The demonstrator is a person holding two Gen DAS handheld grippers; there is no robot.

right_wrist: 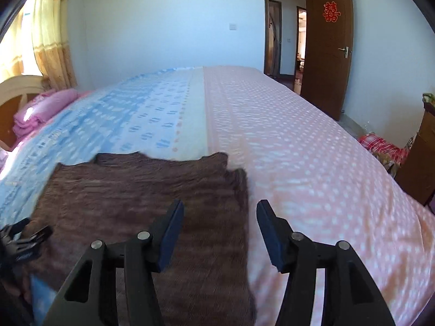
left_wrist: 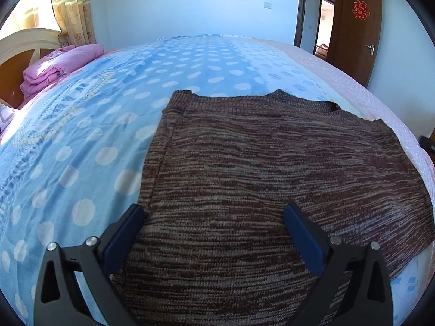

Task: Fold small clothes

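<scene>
Left gripper (left_wrist: 213,213) wide open, empty, right over near part of brown sweater (left_wrist: 272,163). Sweater flat on bed (left_wrist: 81,141), long way running away from gripper, neck at far end. Right gripper (right_wrist: 219,210) half open, empty, over sweater's right edge. Right view shows pink bed side; left view shows sweater's left edge.

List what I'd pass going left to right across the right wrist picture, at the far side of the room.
Yellow patterned curtain → folded pink blanket → white wall switch → open brown wooden door with a red paper cutting → red checked bundle on the floor.
</scene>
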